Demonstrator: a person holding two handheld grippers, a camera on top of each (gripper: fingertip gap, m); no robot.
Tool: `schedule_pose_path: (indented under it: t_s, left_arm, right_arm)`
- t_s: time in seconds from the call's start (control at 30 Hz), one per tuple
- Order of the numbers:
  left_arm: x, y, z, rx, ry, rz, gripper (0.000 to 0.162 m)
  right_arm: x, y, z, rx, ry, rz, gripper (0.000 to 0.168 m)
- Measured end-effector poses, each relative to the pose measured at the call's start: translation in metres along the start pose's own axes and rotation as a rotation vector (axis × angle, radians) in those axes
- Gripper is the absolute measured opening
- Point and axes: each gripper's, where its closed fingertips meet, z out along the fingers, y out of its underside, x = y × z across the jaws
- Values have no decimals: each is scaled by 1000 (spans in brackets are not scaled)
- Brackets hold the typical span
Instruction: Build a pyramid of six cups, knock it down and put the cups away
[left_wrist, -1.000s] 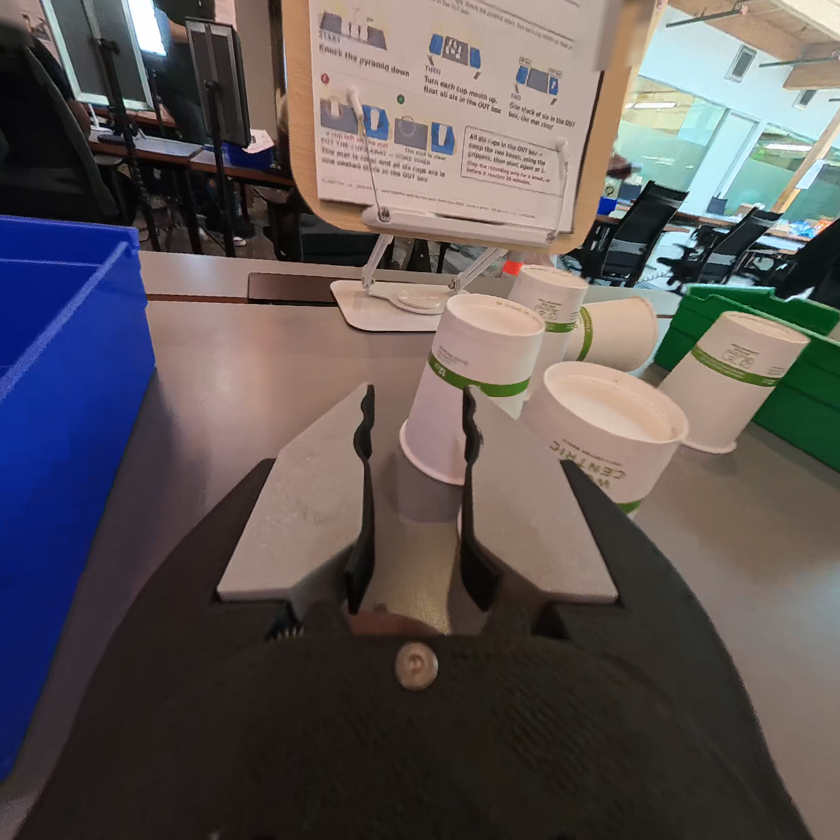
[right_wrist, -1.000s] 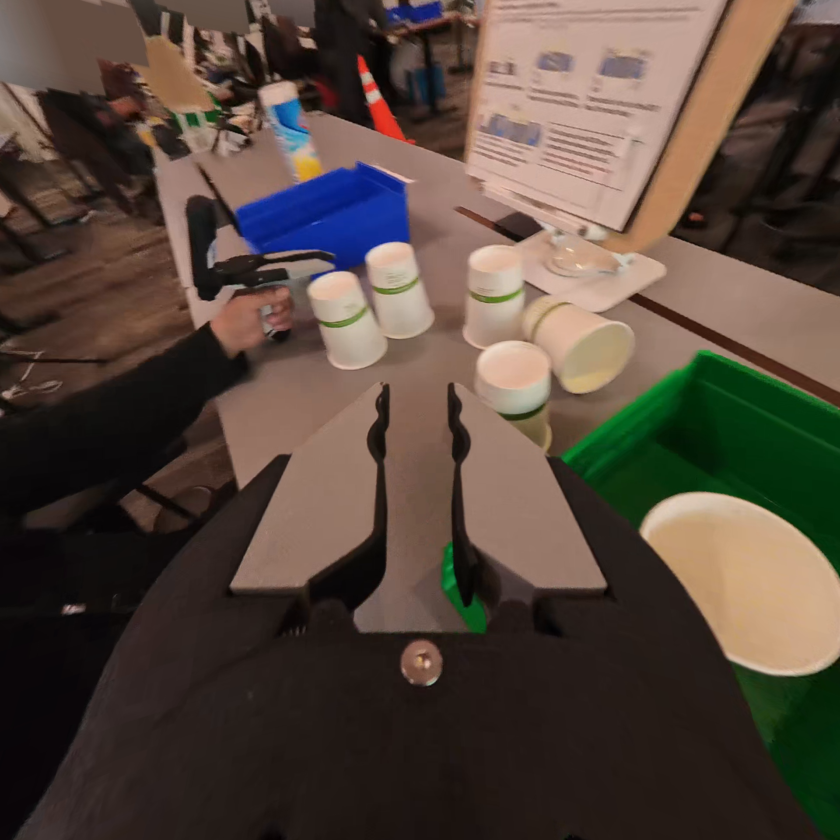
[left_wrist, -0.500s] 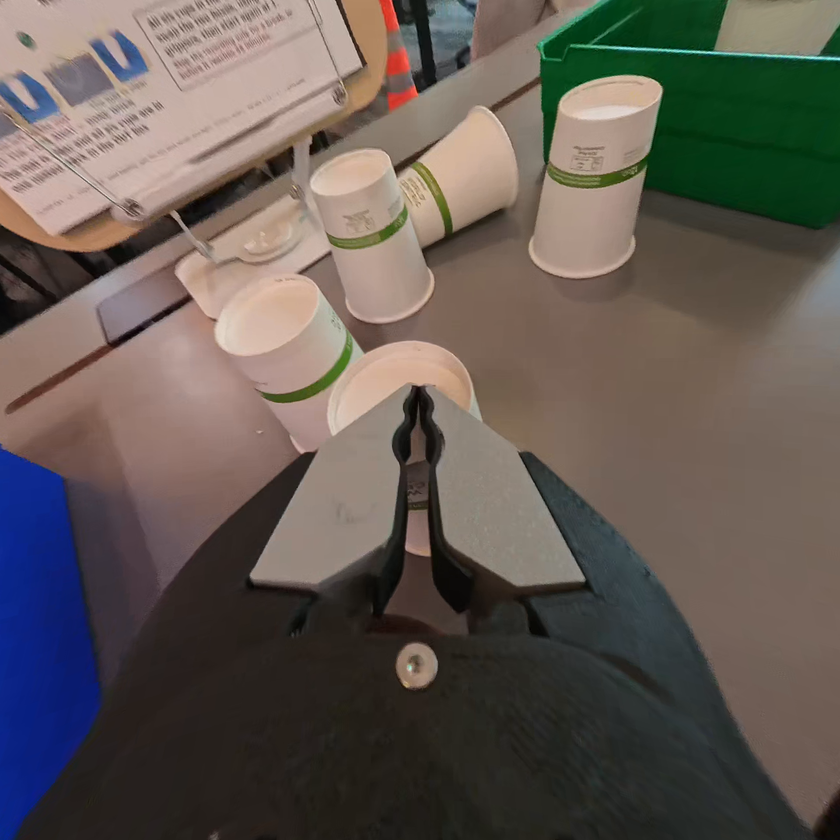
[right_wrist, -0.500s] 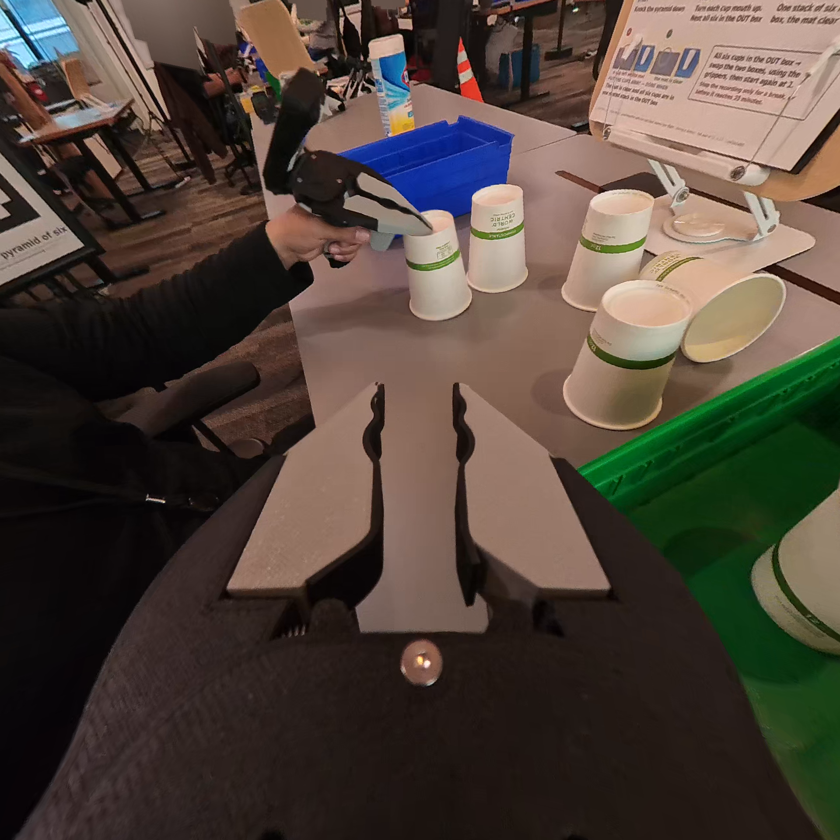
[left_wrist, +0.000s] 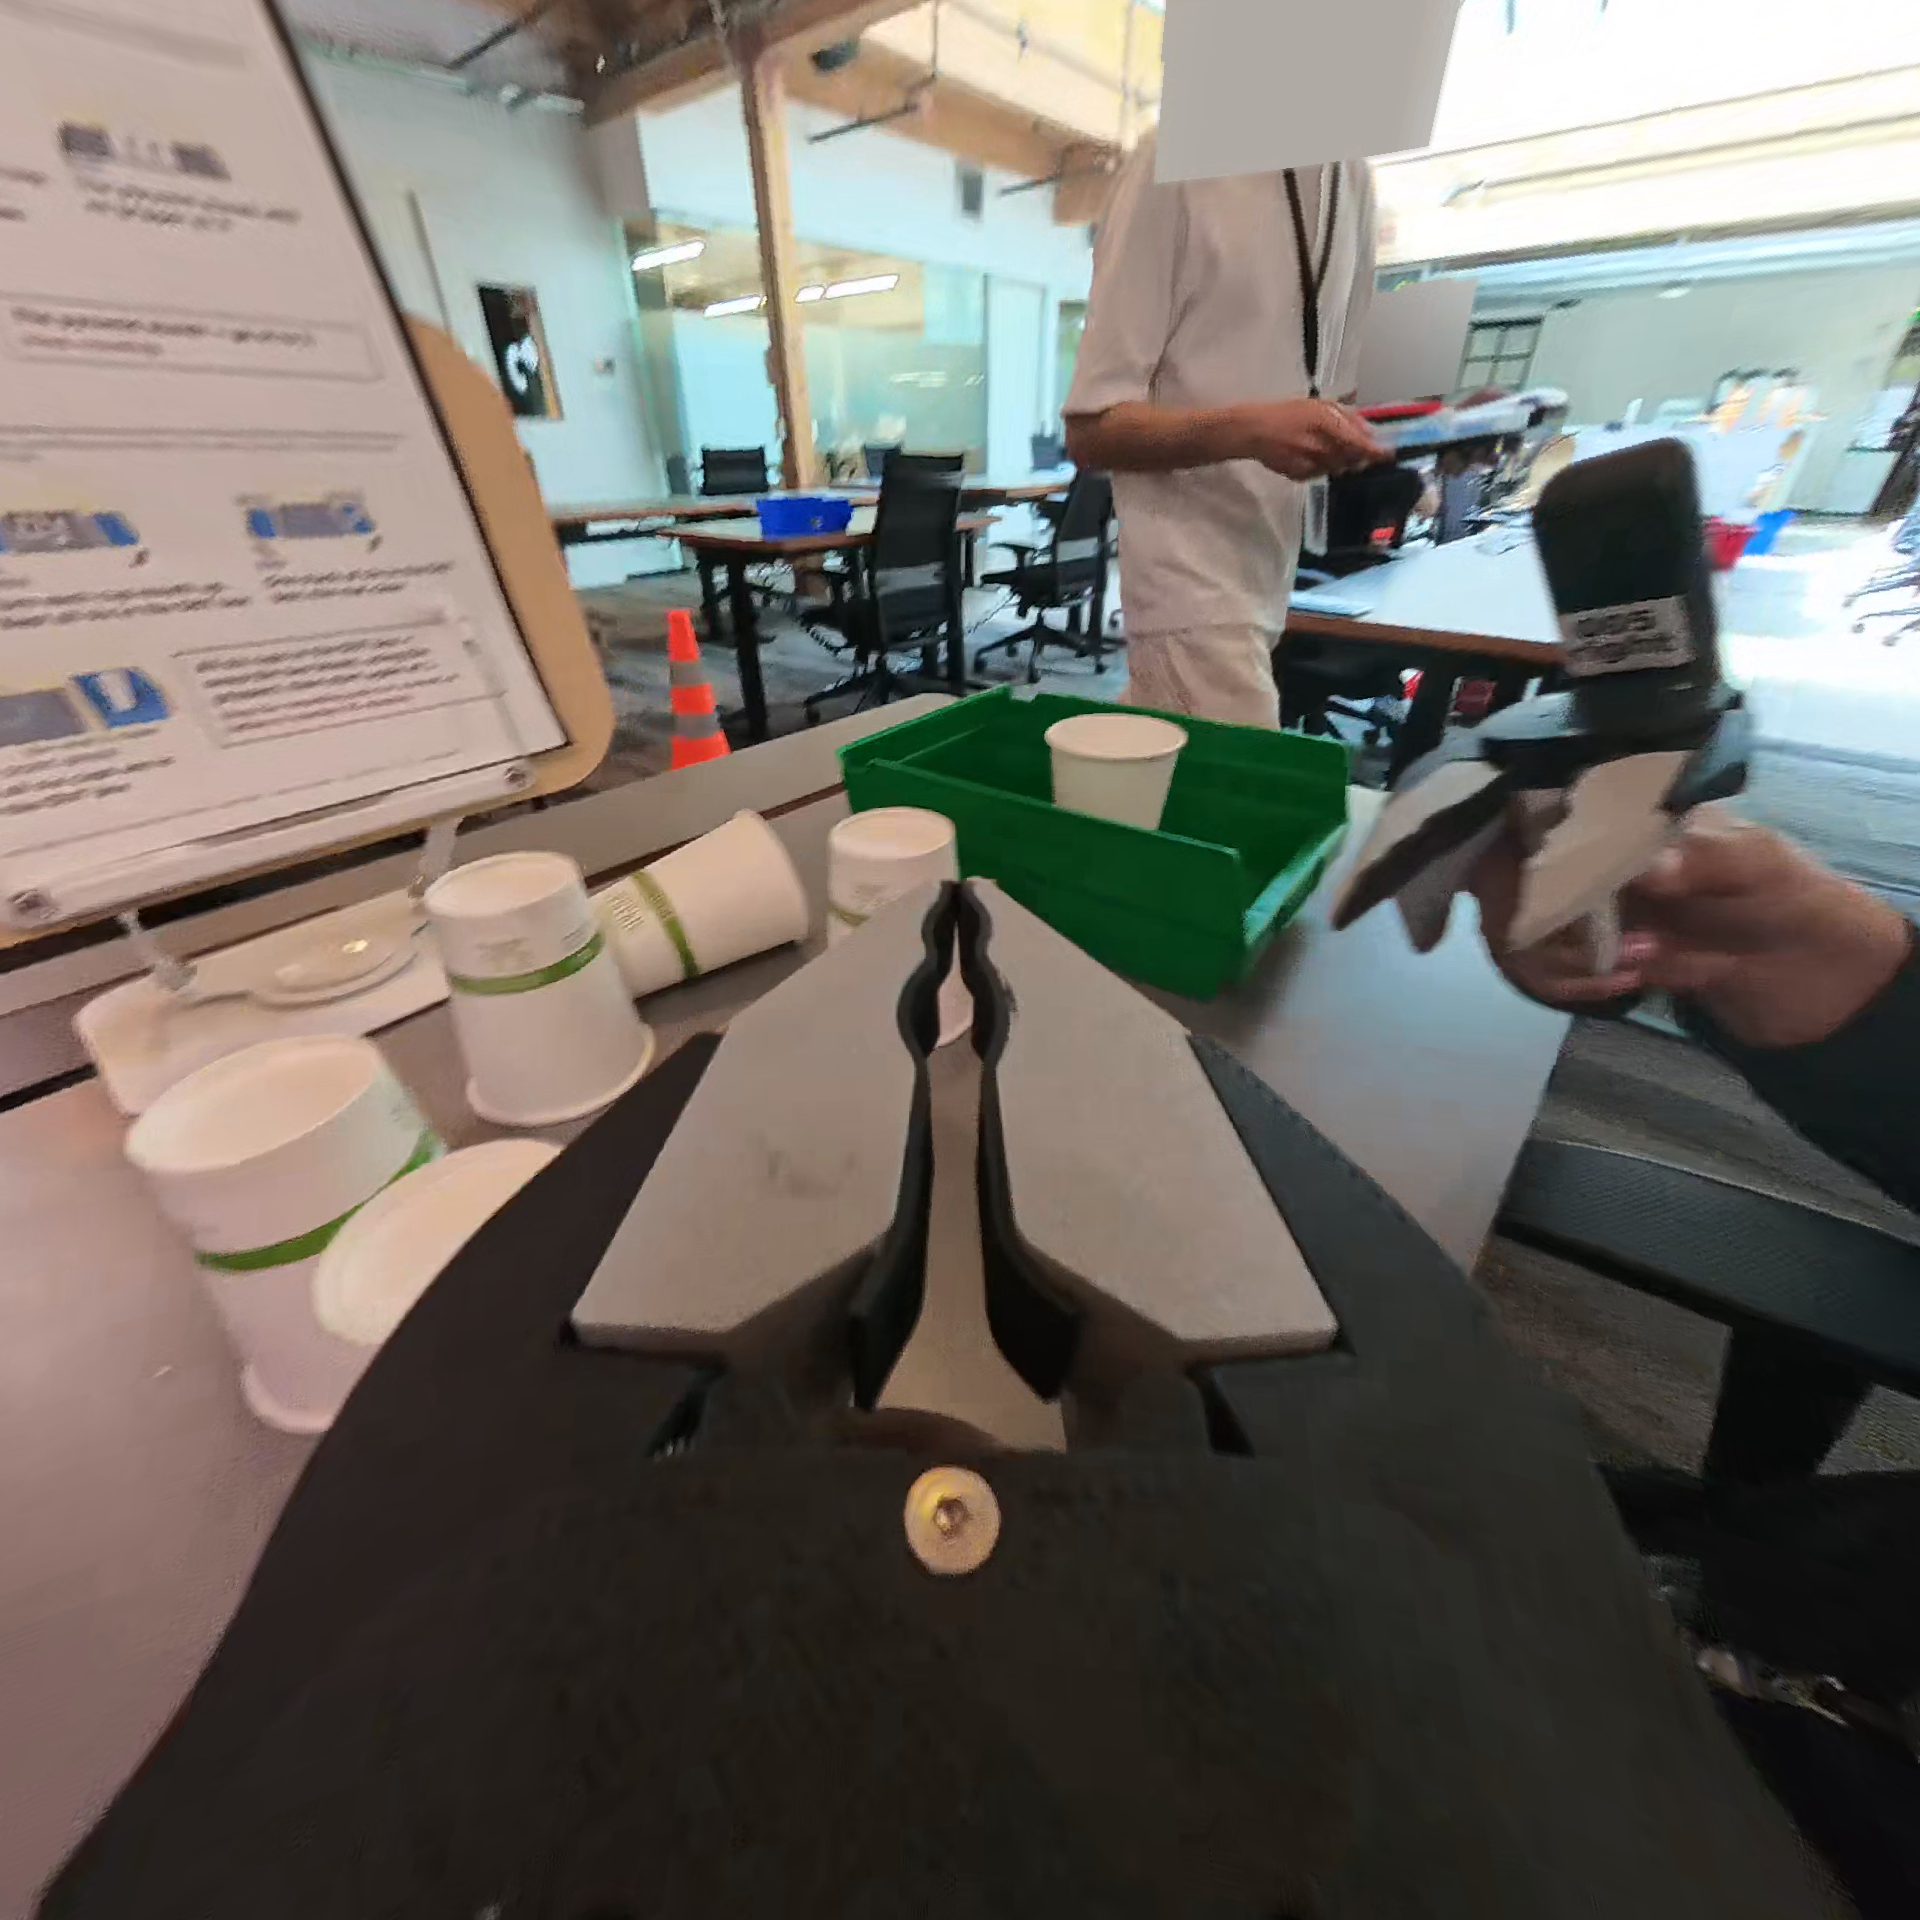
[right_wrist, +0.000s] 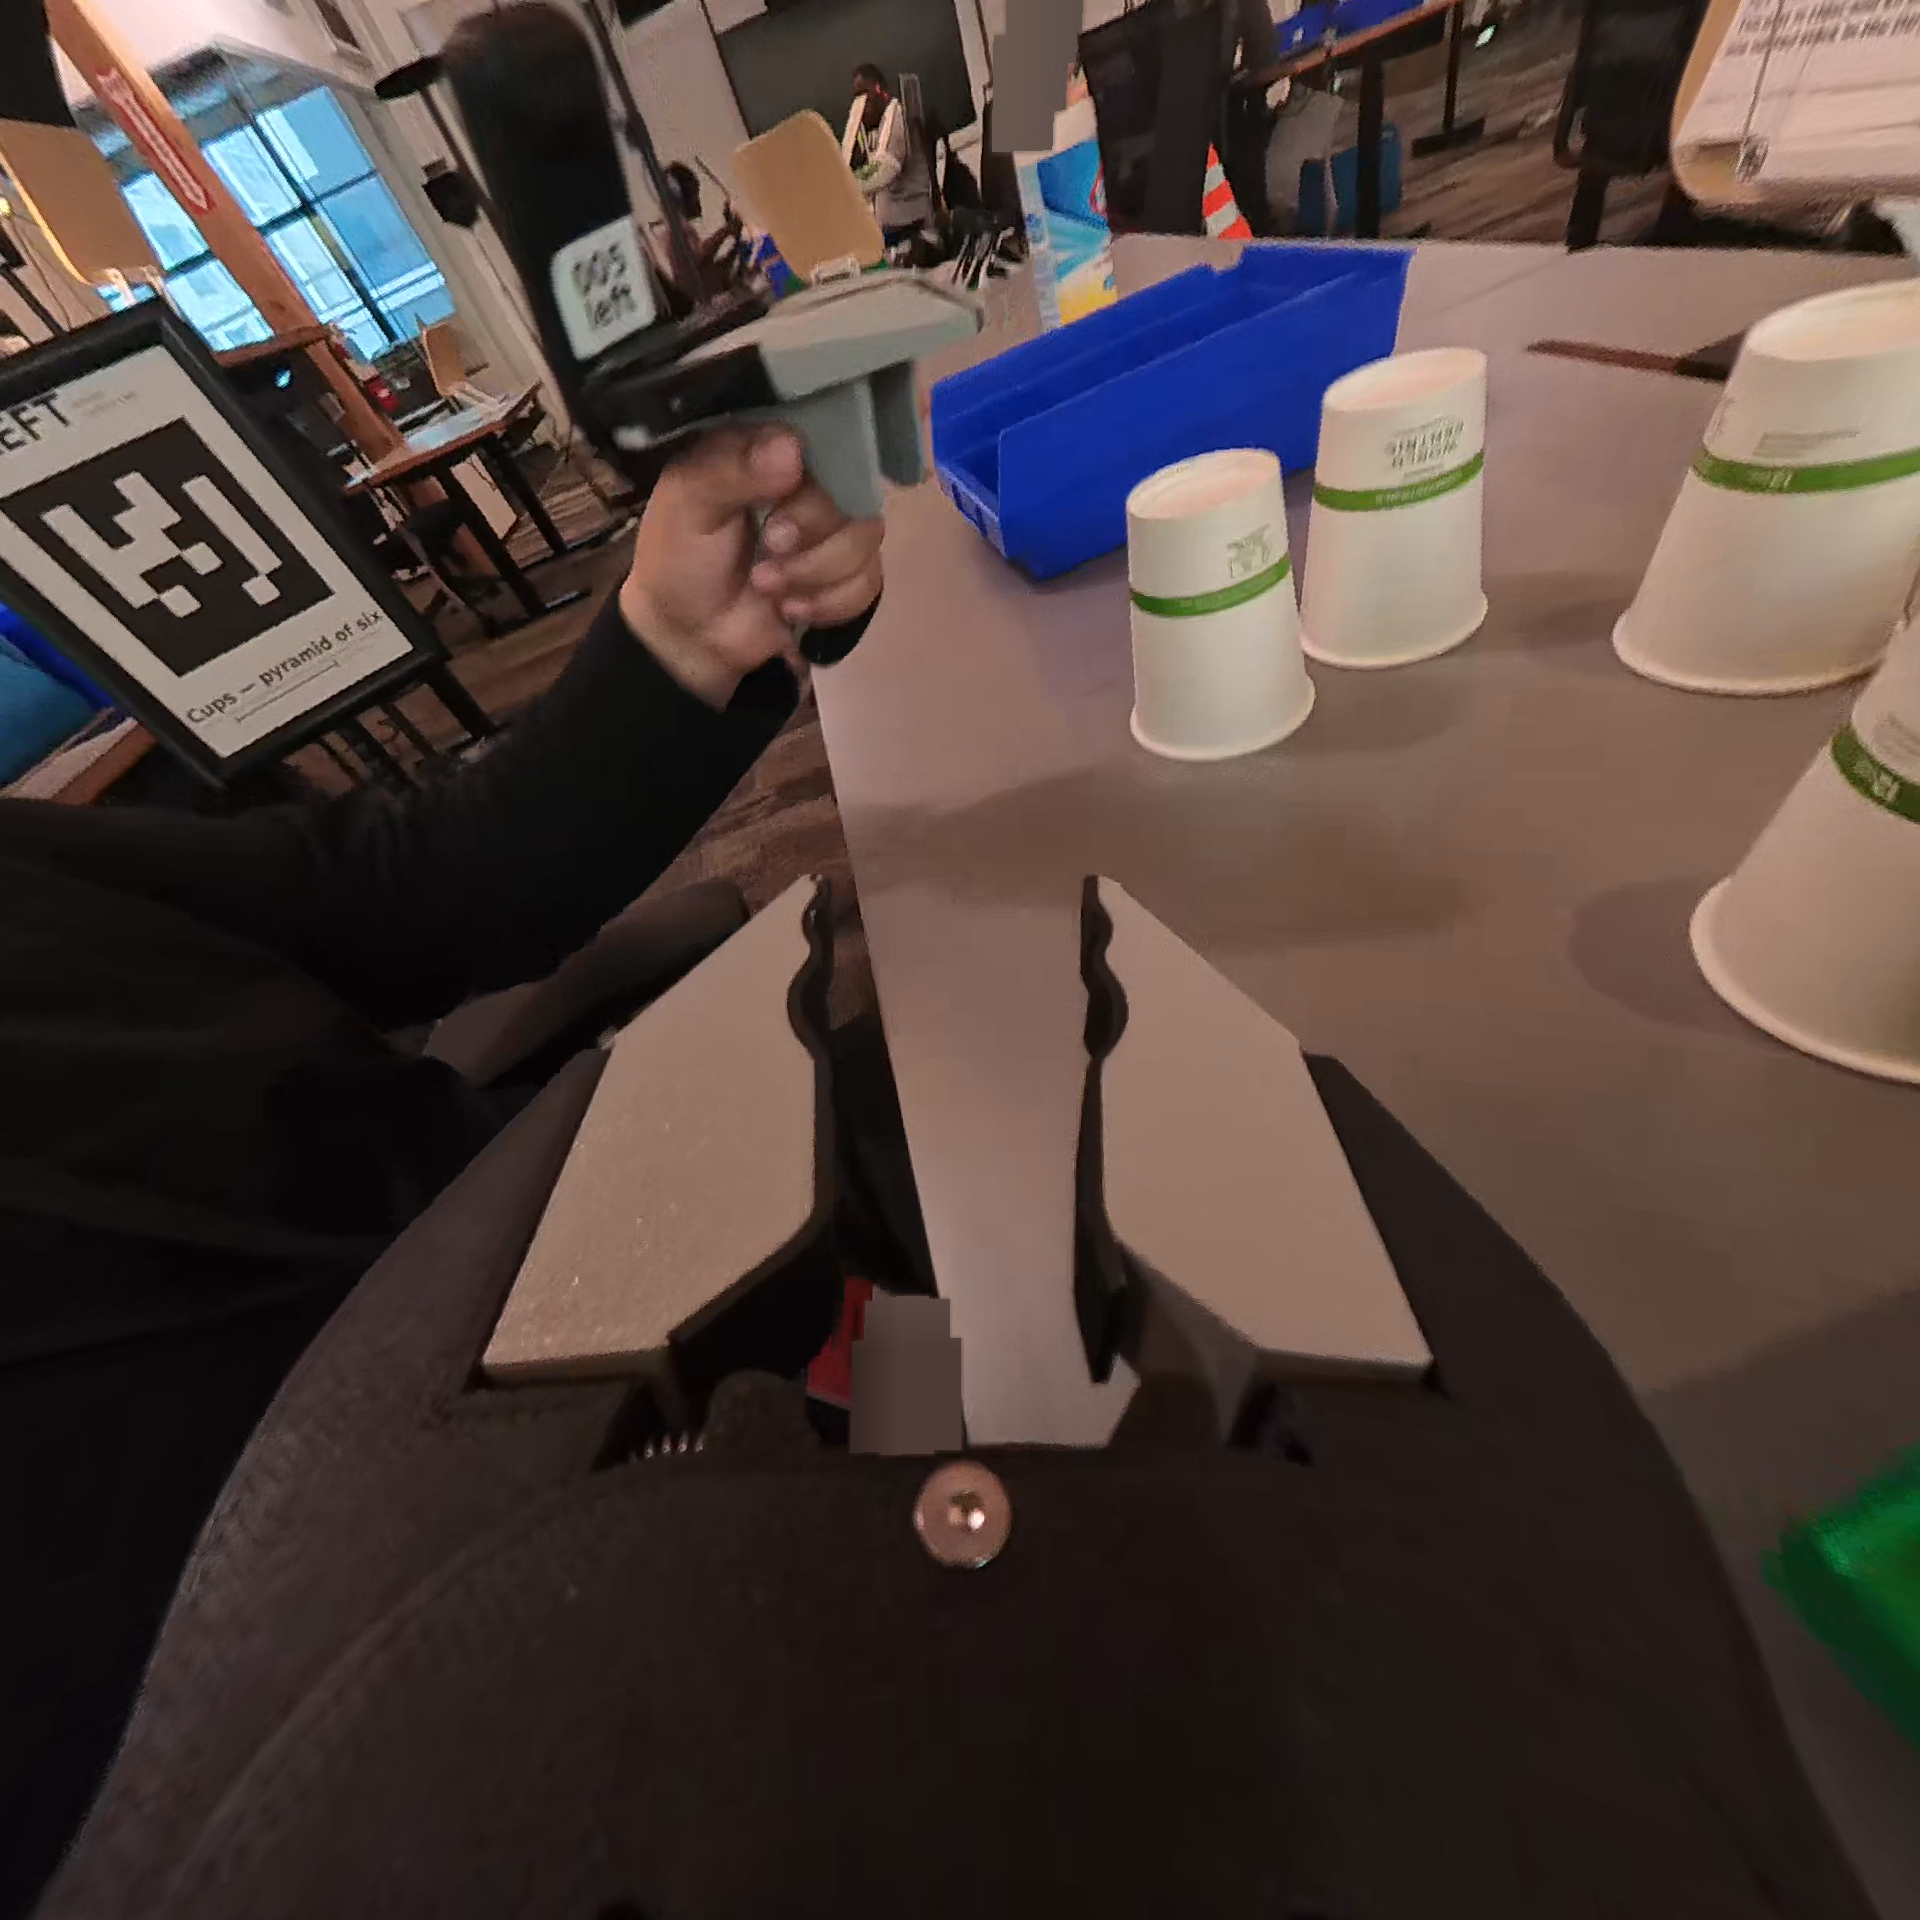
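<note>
Several white paper cups with green bands stand upside down on the grey table: two near the blue bin and two at the right. In the left wrist view one cup lies on its side among them, and one cup stands mouth up in the green bin. My left gripper is shut and empty, raised above the cups; it also shows in the right wrist view. My right gripper is open and empty over the table's near edge.
A blue bin sits at the table's left end. An instruction board on a stand rises behind the cups. A person stands behind the green bin. A sign with a black-and-white marker stands left of the table. Left tips to right tips: about 20 cm.
My left gripper, still shut, lifted off the cups and turned right toward the green bin. My right gripper swung left away from the green bin and its jaws opened wider.
</note>
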Motion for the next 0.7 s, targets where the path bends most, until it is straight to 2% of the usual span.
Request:
schedule_pose_path:
  t_s: [0.1, 0.23, 0.33, 0.43, 0.5, 0.6, 0.7]
  left_arm:
    - [34, -5, -1, 59, 58, 25, 0]
    - [61, -8, -3, 73, 115, 63, 0]
    - [75, -20, -9, 102, 155, 89, 0]
    - [82, -27, -15, 130, 206, 47, 0]
    - [67, -28, -17, 129, 146, 63, 0]
    - [22, -17, -24, 59, 1, 68, 0]
    - [-30, -8, -36, 43, -181, 57, 0]
  right_arm:
    - [2, -10, 21, 53, 16, 12, 47]
    - [-5, -26, 39, 129, -74, 107, 48]
    - [3, -34, 45, 178, -42, 110, 51]
    - [-8, -37, 56, 190, -145, 161, 51]
    - [-8, -34, 66, 166, -154, 166, 50]
    - [11, -19, 78, 106, -49, 130, 49]
    - [8, -9, 81, 87, -81, 153, 48]
